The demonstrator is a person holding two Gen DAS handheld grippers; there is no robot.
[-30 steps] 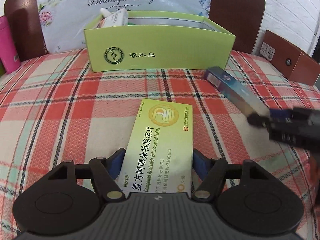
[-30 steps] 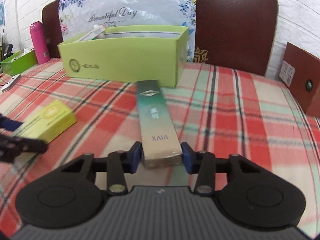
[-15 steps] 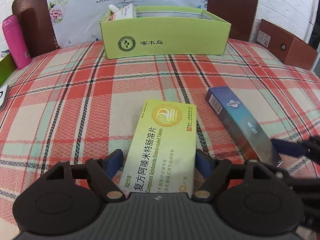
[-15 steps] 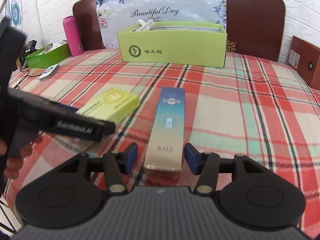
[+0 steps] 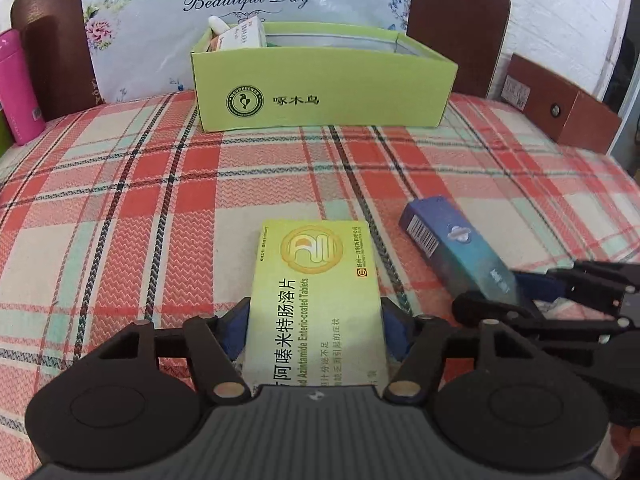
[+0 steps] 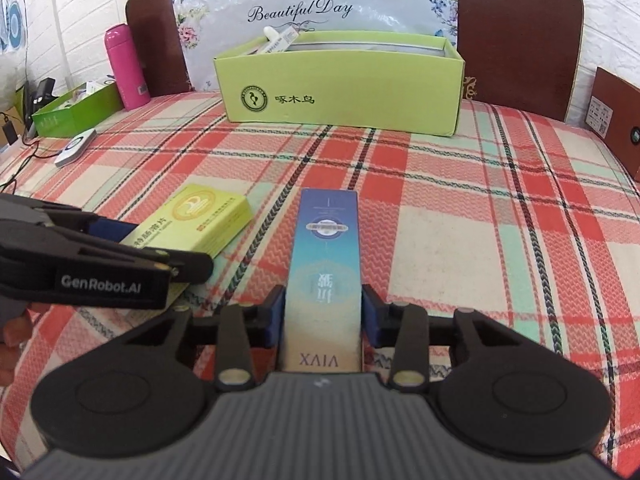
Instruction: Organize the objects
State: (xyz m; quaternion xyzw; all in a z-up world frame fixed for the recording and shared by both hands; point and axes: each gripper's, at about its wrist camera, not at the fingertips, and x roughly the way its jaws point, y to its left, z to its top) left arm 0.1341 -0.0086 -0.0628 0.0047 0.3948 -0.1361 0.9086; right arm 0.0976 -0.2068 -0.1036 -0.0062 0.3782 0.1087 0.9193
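Left hand-held gripper [image 5: 316, 320] clamps the near end of the yellow tablet box [image 5: 316, 280]; right hand-held gripper [image 6: 322, 316] likewise pinches the long blue box [image 6: 326, 264], pads against both sides. Both boxes seem to rest on the plaid surface [image 5: 140, 220]. Far ahead stands the green carton [image 5: 320, 92], already holding a few packs at its left end. Judging by this, sorting is partly done: these two boxes remain to be carried in.

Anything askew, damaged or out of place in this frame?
Nothing looks damaged or spilled. The yellow tablet box and long blue box lie flat on the plaid cloth, outside the green box, each between a hand-held gripper's fingers.
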